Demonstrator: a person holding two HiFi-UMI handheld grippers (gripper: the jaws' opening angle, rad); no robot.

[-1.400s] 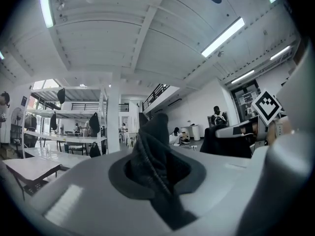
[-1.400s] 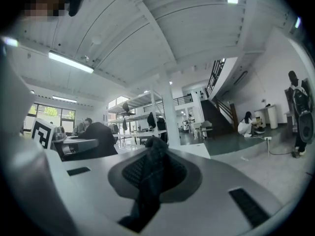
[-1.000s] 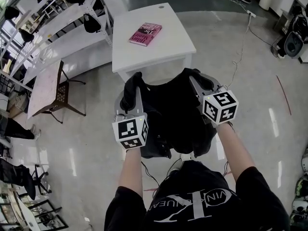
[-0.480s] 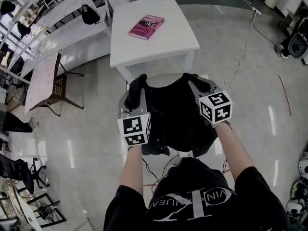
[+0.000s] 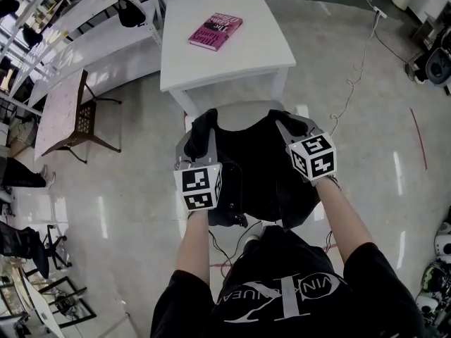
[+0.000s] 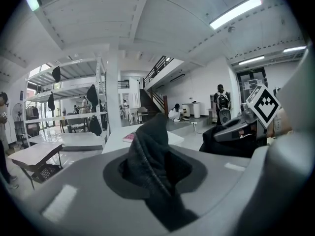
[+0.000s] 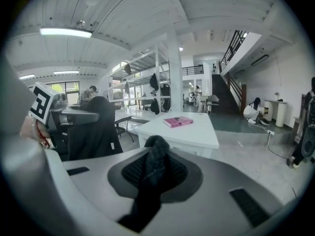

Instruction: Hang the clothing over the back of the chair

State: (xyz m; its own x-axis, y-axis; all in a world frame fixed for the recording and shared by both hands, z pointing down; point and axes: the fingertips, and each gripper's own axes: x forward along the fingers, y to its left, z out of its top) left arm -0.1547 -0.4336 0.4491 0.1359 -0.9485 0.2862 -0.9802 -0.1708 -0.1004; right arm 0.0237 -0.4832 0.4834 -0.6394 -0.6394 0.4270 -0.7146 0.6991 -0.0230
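A black garment [image 5: 257, 167] hangs spread between my two grippers, above a chair whose pale seat [image 5: 243, 111] shows just beyond the cloth; the chair's back is hidden under it. My left gripper [image 5: 203, 129] has a bunched corner of the garment [image 6: 150, 156] between its jaws, which are opening slightly while the cloth still sits in them. My right gripper [image 5: 285, 122] is shut on the other corner [image 7: 152, 173]. Both grippers point forward and a little downward. The right gripper's marker cube [image 6: 263, 104] shows in the left gripper view.
A white table [image 5: 246, 55] with a pink book [image 5: 215, 32] stands just beyond the chair. A wooden chair [image 5: 91, 129] beside a small table [image 5: 60, 115] is at the left, with white shelving behind. A cable [image 5: 352, 69] trails over the floor at the right.
Both grippers have sunk with the black garment stretched between them, and the cloth now lies lower over the chair. Both corners stay gripped.
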